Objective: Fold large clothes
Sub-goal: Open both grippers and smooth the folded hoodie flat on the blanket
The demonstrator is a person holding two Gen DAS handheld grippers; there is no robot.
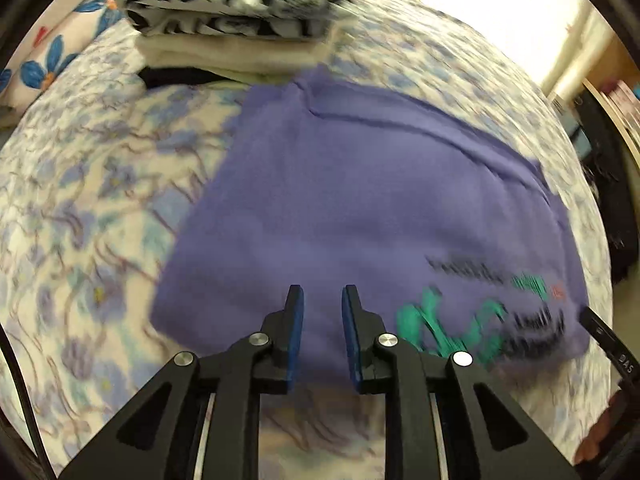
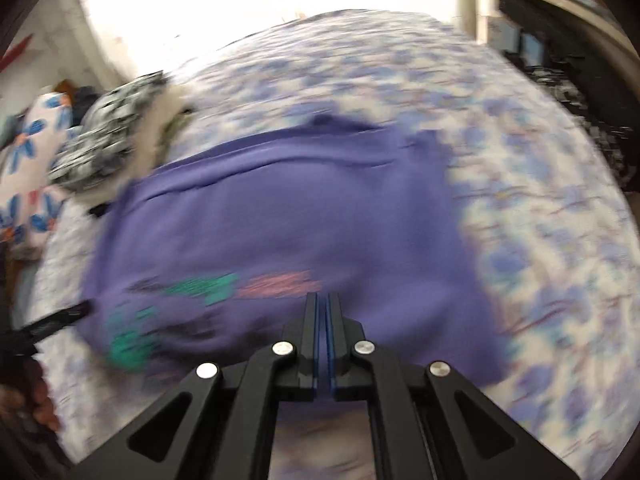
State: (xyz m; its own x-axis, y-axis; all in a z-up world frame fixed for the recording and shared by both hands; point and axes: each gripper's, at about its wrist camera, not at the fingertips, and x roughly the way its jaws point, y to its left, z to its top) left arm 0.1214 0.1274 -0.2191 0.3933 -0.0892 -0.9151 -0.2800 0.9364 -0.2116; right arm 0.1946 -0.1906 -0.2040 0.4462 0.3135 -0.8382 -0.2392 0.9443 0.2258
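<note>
A purple garment (image 1: 360, 208), folded to a rough rectangle with a printed design near its front edge, is laid flat on a floral bedspread (image 1: 92, 184). The left gripper (image 1: 322, 300) is held above that front edge, its jaws narrowly parted with nothing between them. The right gripper (image 2: 323, 300) is poised over the same edge, jaws closed and empty. A stack of folded clothes (image 1: 236, 20) is seen just beyond the far left corner. Bare bedspread is shown beside both side edges.
</note>
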